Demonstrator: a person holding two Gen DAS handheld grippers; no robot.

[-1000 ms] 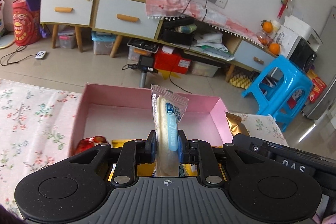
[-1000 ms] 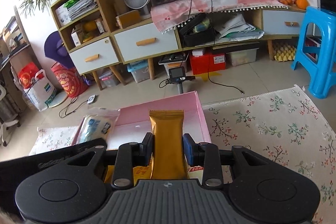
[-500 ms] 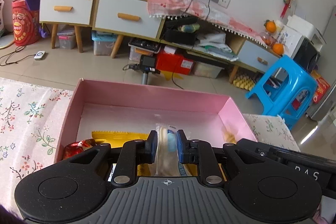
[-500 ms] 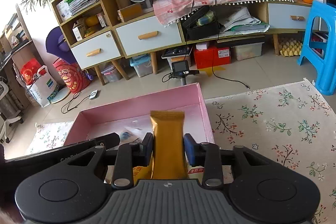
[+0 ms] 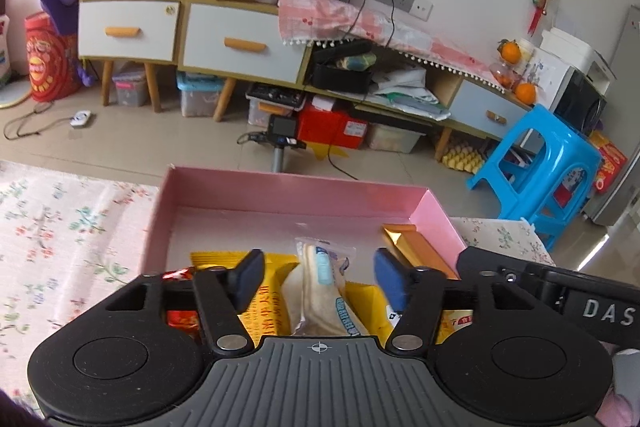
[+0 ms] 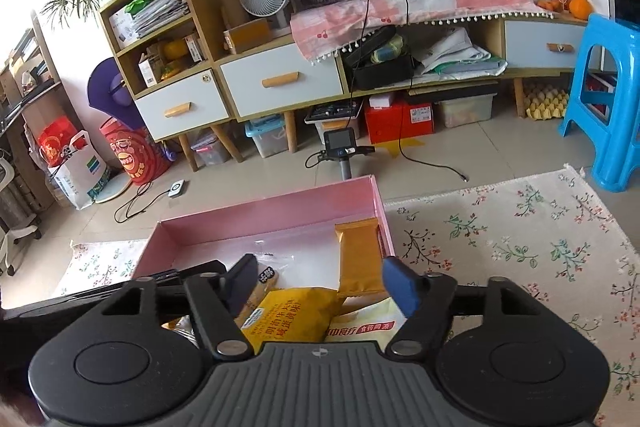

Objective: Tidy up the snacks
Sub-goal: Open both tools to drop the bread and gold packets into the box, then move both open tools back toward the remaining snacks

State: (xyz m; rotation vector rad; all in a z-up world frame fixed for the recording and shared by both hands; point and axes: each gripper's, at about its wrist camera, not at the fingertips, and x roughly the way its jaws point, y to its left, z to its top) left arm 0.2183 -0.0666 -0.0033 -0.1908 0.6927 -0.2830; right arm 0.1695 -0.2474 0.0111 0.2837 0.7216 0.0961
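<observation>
Pink box [image 5: 434, 217]: open-topped card tray on a floral-clothed counter [image 6: 520, 227]; walls look thin and light, likely to slide if pushed; take it by a side wall if it must be moved.
Yellow bag [image 6: 292, 319]: largest packet, lying flat in the near part of the box; soft, air-filled film, judged light and crushable; pinch a sealed end, not the belly.
Gold bar [image 6: 358, 259]: lies in the box along the right wall, clear of both pads; slim, fairly stiff, glossy foil judged slippery; grip across the narrow width near the middle.
Clear-wrapped biscuit [image 5: 320, 279]: rests in the box on top of the yellow bag, between the left pads but untouched; light, brittle contents probable; hold by the crimped end with little force.
Red packet [image 5: 182, 317]: partly hidden at the left near corner; type not discernible.
Left hand-held gripper [image 5: 320, 277]: jaws opening, nothing pressed.
Right hand-held gripper [image 6: 320, 285]: jaws opening, empty above the packets.
</observation>
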